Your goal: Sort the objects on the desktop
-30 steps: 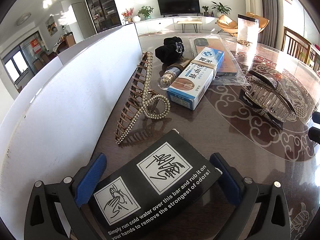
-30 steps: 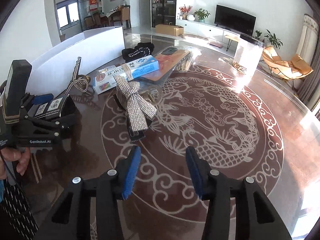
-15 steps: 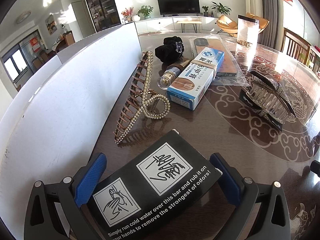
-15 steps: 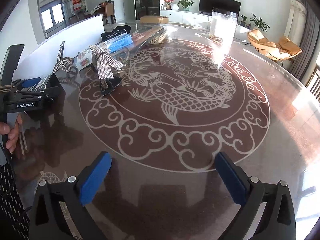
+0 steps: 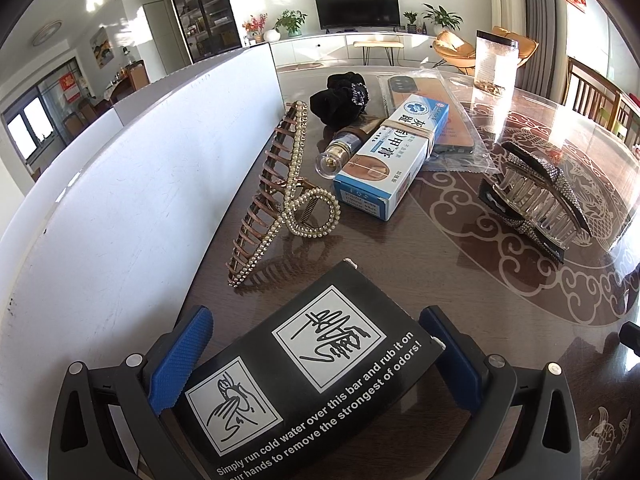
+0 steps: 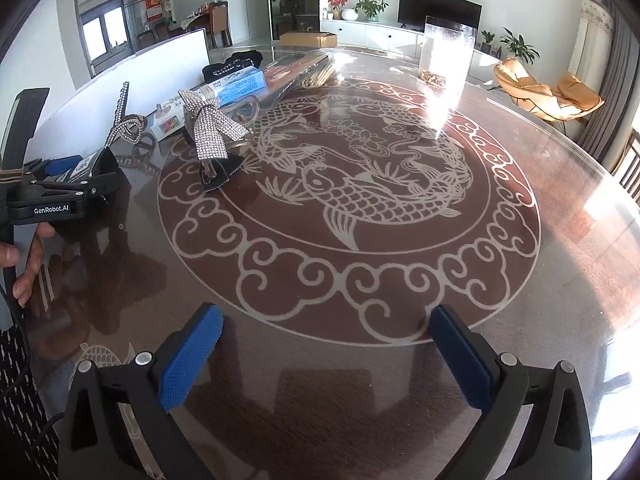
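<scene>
The left gripper [image 5: 316, 354] is clamping a black card box [image 5: 308, 376] between its blue pads [image 5: 180, 356]. White print on the box is reading "Simply run cold water over this bar and rub it on your hands to remove the strongest of odors!", with two drawn panels above it. In the right wrist view the side of this gripper is showing the words "GenRobot.AI", and a hand [image 6: 24, 264] is holding its handle at 9 o'clock.

The right gripper [image 6: 326, 354] is standing wide open with nothing between its jaws; its jaws have just been opening. Under it is lying only the bare glossy table [image 6: 560, 280] with a carp and cloud pattern.

From the left wrist view, the other things are sitting beyond the box. A pearl hair claw [image 5: 280, 192] is resting at 12 o'clock, just beside a white board [image 5: 120, 208] that is running along the table edge at 10 o'clock. A blue and white carton [image 5: 394, 160] with Chinese characters is lying at 1 o'clock, touching a small bottle [image 5: 340, 152]. Behind them are a black scrunchie [image 5: 340, 98] and a phone case in a clear bag [image 5: 436, 112]. A rhinestone hair claw [image 5: 536, 200] is sitting at 2 o'clock, apart from the carton.

Open room is lying to the right of the rhinestone claw, over the whole carp pattern as far as a clear sign stand [image 6: 446, 50] at 12 o'clock in the right wrist view.
</scene>
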Motion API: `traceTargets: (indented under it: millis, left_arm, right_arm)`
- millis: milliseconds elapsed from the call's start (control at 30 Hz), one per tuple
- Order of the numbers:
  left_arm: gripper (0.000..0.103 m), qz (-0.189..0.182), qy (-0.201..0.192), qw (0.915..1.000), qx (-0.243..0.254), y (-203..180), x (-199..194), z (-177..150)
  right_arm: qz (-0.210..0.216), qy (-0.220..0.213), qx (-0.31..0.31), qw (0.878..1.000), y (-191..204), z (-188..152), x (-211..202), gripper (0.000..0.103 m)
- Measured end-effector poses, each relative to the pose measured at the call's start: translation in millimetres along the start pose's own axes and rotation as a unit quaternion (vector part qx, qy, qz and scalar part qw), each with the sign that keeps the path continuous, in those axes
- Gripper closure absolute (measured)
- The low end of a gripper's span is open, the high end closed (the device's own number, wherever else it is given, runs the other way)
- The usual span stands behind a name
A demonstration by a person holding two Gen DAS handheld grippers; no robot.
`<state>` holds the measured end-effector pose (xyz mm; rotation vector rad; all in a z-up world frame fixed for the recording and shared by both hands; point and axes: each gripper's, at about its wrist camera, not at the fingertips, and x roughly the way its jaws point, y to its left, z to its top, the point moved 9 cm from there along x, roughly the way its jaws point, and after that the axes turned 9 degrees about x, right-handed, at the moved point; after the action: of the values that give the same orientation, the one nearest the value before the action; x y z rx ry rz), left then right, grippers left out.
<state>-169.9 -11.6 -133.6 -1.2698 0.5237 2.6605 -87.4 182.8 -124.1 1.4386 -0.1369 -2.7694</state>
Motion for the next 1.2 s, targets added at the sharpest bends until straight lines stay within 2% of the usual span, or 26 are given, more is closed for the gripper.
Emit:
traceTargets:
  millis: [267, 300, 367, 433, 533, 600, 733, 867, 1000, 1067, 1200]
  left_arm:
    - [0.001, -0.004, -0.002, 1.0, 0.001, 0, -1, 2]
    - [0.012, -0.009, -0.008, 0.9999, 0.003, -1, -2, 3]
    - [0.02, -0.019, -0.012, 0.9997, 0.004, -5, -6, 3]
    - [0.028, -0.048, -0.021, 0.9986, -0.003, -11, -12, 3]
    - [0.036, -0.127, -0.036, 0.9908, -0.03, -22, -25, 5]
    - [0.036, -0.16, -0.044, 0.9851, -0.046, -25, -32, 5]
    - [0.037, -0.176, -0.05, 0.9815, -0.057, -28, -39, 6]
    - [0.037, -0.153, -0.034, 0.9867, -0.042, -32, -37, 2]
    - [0.034, -0.178, -0.053, 0.9817, -0.042, -28, -57, 1]
    - [0.031, -0.195, -0.046, 0.9788, -0.044, -22, -63, -4]
    - [0.03, -0.213, -0.014, 0.9757, -0.049, -15, -58, -15]
  right_arm:
    - [0.0, 0.0, 0.0, 1.0, 0, 0, 0, 0.0]
    - [0.0, 0.0, 0.0, 1.0, 0, 0, 0, 0.0]
    - [0.0, 0.0, 0.0, 1.0, 0, 0, 0, 0.0]
    - [0.0, 0.0, 0.0, 1.0, 0, 0, 0, 0.0]
    - [0.0, 0.0, 0.0, 1.0, 0, 0, 0, 0.0]
    - [0.0, 0.0, 0.0, 1.0, 0, 0, 0, 0.0]
    - [0.0, 0.0, 0.0, 1.0, 0, 0, 0, 0.0]
    - [0.0, 0.0, 0.0, 1.0, 0, 0, 0, 0.0]
    - [0.0, 0.0, 0.0, 1.0, 0, 0, 0, 0.0]
    - [0.0, 0.0, 0.0, 1.0, 0, 0, 0, 0.0]
    - [0.0, 0.0, 0.0, 1.0, 0, 0, 0, 0.0]
